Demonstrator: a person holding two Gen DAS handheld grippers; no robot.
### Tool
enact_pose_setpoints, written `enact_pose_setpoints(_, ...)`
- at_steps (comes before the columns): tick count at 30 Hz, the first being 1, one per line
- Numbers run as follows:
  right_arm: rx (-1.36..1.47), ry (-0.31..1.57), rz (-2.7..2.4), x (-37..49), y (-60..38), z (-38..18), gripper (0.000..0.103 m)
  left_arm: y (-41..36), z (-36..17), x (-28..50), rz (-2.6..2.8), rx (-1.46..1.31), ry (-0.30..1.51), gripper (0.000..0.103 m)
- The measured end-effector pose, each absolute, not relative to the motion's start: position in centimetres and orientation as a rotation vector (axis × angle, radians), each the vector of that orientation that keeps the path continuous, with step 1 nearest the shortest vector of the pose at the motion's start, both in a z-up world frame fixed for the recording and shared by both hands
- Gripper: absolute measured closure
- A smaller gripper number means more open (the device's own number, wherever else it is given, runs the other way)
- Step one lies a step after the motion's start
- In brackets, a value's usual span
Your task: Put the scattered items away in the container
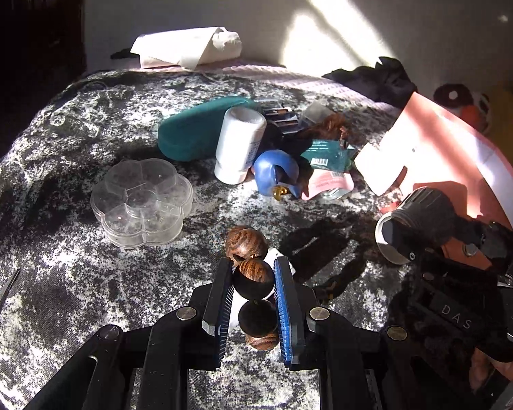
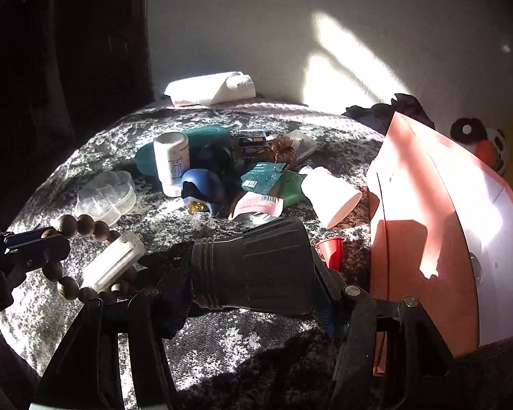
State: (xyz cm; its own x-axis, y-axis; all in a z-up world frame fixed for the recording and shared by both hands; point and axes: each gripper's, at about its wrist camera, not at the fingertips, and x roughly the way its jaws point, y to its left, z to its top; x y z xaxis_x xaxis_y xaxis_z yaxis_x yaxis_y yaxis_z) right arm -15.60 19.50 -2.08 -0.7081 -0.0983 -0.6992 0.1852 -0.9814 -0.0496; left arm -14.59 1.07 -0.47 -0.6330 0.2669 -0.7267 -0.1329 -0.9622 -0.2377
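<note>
The left gripper (image 1: 253,283) is clamping its blue-padded fingers (image 1: 285,307) on a string of round brown wooden beads (image 1: 253,278), which is hanging just above the grey-and-white mottled bed cover (image 1: 85,273); more beads are trailing beside a small white clip-like block (image 2: 114,261). The right gripper (image 2: 256,273) is gripping a black ribbed flashlight (image 2: 256,266) crosswise, its wide head pointing right, close to the pink cardboard box (image 2: 427,239) that is standing open at the right. Ahead, a clear flower-shaped plastic compartment case (image 1: 142,201) is lying apart from a pile: a teal glasses case (image 1: 195,130), a white pill bottle (image 1: 237,143), a blue penguin figure (image 1: 277,174), teal and pink sachets (image 2: 256,205) and a white tube (image 2: 328,194). A small red cone (image 2: 331,249) is sitting just beyond the flashlight.
</note>
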Motion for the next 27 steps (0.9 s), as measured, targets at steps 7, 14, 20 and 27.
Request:
enact_pose_setpoints(7, 1.072, 0.175, -2.766, -13.9, 19.4, -0.7, 0.041, 1.6, 1.7, -13.6, 2.629, -1.179, -0.263, 0.085)
enact_pose_setpoints(14, 1.032, 0.167, -2.782, -12.5, 20.2, 0.4, 0.041, 3.0, 5.0, -12.6, 2.637, -1.096, -0.247, 0.085)
enact_pose_setpoints(20, 0.975, 0.140, -2.811, -11.3, 21.3, 2.0, 0.041, 4.5, 6.9, -11.9, 2.649, -1.055, -0.204, 0.085)
enact_pose_setpoints(27, 0.898, 0.119, -2.844, -9.3, 22.5, 4.3, 0.041, 6.1, 8.2, -10.8, 2.649, -1.035, -0.171, 0.085)
